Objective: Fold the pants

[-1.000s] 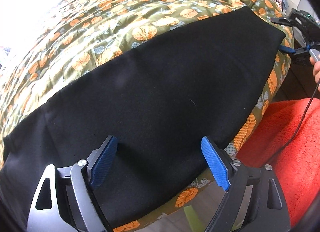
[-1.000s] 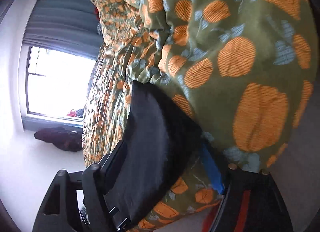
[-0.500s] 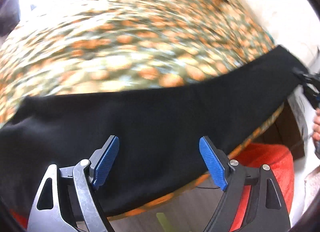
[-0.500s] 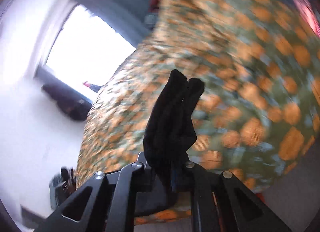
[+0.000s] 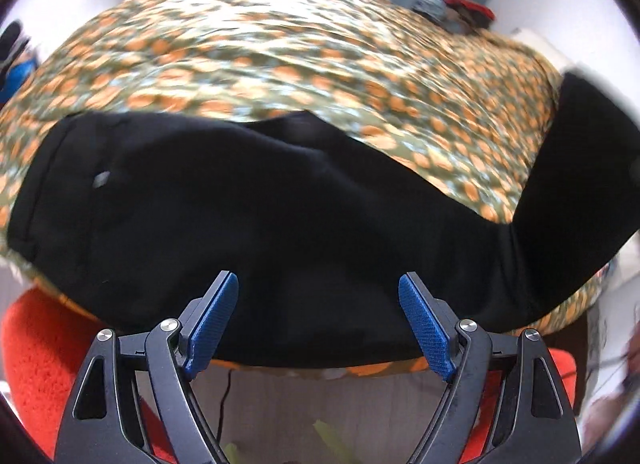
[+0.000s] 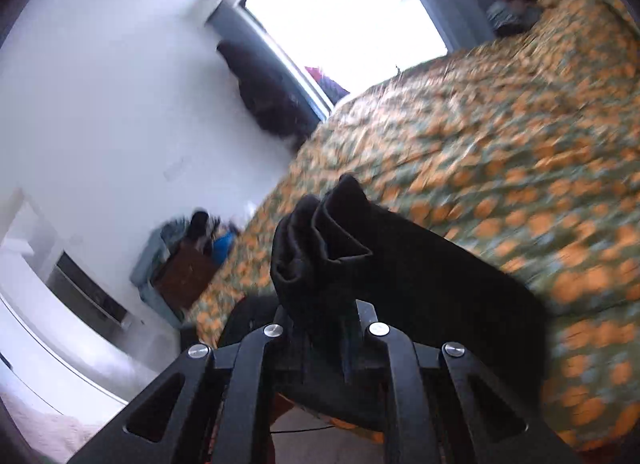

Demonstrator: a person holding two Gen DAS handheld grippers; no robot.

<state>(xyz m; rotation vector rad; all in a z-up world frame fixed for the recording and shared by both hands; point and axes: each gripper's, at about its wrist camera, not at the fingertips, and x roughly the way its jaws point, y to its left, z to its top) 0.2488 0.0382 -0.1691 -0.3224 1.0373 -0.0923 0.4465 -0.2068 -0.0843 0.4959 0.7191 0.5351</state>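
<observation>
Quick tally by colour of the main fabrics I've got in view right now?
Black: 1, the pants
Green with orange print: 1, the bedspread
Orange-red: 1, the fuzzy fabric below the bed edge
Total: 3

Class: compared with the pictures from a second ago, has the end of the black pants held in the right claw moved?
Yes. The pants end pinched in the right claw has lifted off the bed edge and now stands above the quilt.

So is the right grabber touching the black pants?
Touching. The right wrist view shows the right gripper shut on a bunched end of the black pants.
</observation>
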